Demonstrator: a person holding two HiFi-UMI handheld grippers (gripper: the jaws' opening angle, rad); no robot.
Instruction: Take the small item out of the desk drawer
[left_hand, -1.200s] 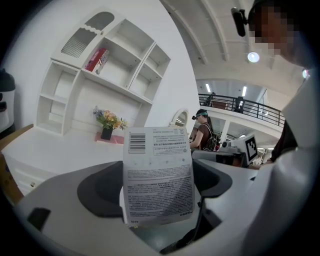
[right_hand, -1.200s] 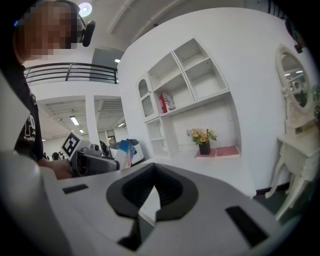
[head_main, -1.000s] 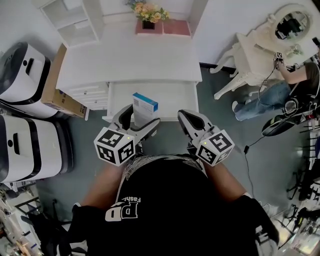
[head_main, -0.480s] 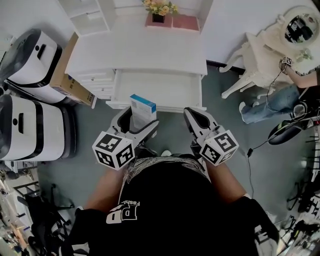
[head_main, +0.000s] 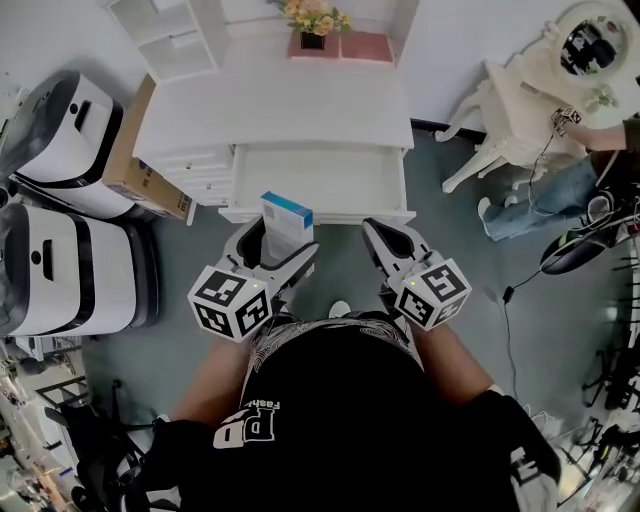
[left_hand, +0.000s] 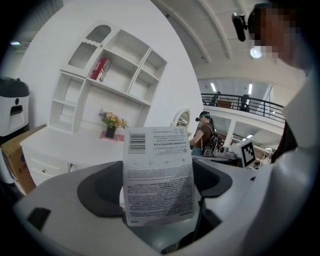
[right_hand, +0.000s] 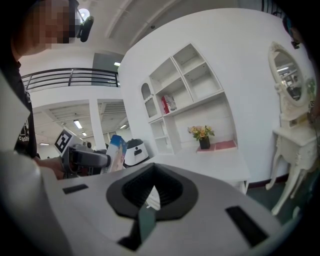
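Box of white card, blue end up, long axis vertical, sits pinched in my left gripper; my right gripper is closed, empty.

Matt printed card box, smooth white desk.

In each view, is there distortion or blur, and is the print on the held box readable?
Head view: even light, sharp, room lines bowed at the edges. Left gripper view: strong fisheye with dark corners; the white cardboard box with fine black print in the left claw is sharp, its text too small to read. Right gripper view: same fisheye; the right claw close up looks soft.
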